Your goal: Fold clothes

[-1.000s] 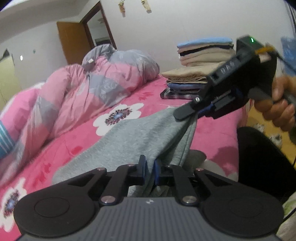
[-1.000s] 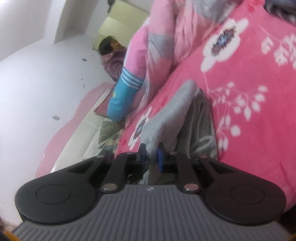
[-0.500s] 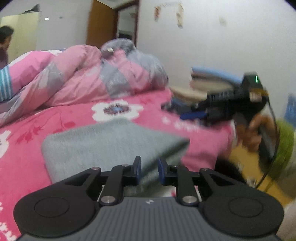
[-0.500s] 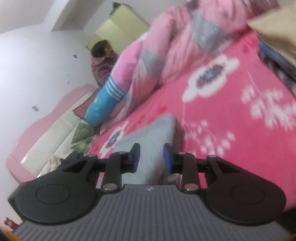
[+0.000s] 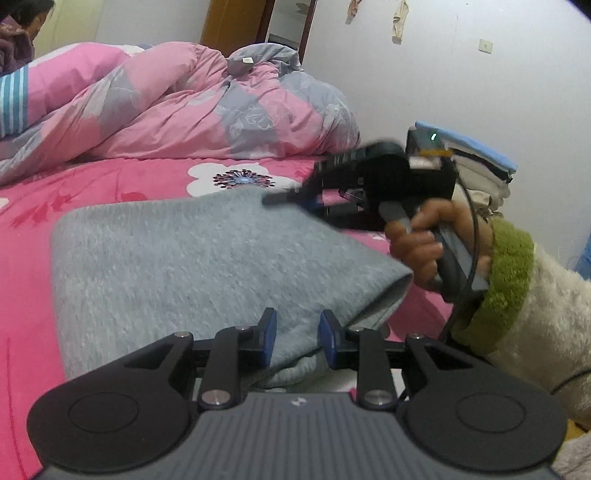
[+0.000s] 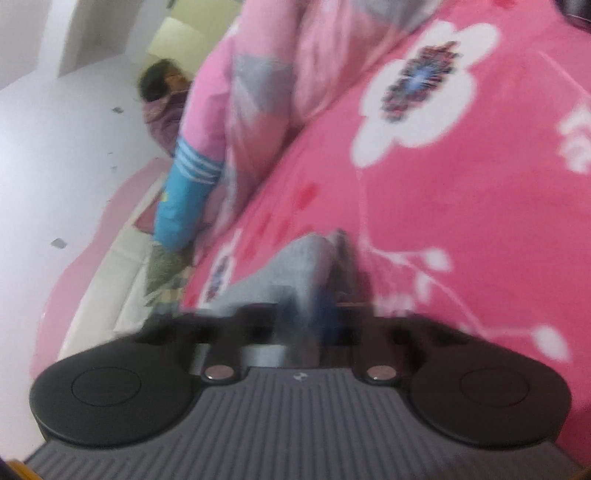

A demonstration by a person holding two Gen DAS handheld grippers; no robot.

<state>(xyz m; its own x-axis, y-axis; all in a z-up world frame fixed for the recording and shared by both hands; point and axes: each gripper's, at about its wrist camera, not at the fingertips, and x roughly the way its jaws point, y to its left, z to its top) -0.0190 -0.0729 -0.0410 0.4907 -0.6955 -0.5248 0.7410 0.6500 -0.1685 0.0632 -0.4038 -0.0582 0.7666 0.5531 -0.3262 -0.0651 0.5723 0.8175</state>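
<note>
A grey garment (image 5: 184, 251) lies folded flat on the pink flowered bed (image 5: 29, 280); its near edge hangs over the bedside. My left gripper (image 5: 298, 334) is open just above that near edge, nothing between its blue pads. A hand in a green-cuffed fleece sleeve holds my right gripper (image 5: 273, 200) over the garment's far right corner. The right wrist view is motion-blurred; there the right gripper (image 6: 301, 310) looks open, with the grey garment (image 6: 295, 258) lying beyond its fingers.
A rumpled pink and grey duvet (image 5: 184, 103) fills the back of the bed. A stack of folded clothes (image 5: 480, 166) stands at the right end by the wall. A person (image 5: 22, 22) is at the far left behind the duvet.
Both grippers were shut on the lifted grey garment, then opened and let it go. It now lies folded on the bed, and the right gripper has swung over its far corner.
</note>
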